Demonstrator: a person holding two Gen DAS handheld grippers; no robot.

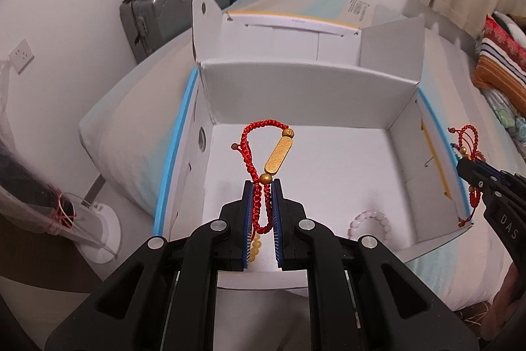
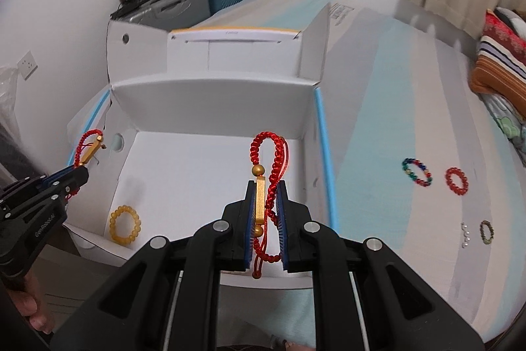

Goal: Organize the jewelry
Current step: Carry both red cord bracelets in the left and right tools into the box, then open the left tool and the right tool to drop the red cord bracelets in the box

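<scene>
Left gripper (image 1: 262,186) fingers clamp red bracelet (image 1: 259,153); right gripper (image 2: 265,186) fingers clamp second bracelet (image 2: 269,160).

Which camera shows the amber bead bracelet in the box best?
Right wrist: the whole amber bead bracelet lies unobstructed on the box floor. Left wrist shows only a few of its beads between the left tongs.

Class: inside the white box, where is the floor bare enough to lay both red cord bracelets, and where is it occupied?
Bare: the white box floor's middle and back, up to the rear wall. Occupied: the near corners, by the amber bead bracelet and pink bead bracelet.
</scene>
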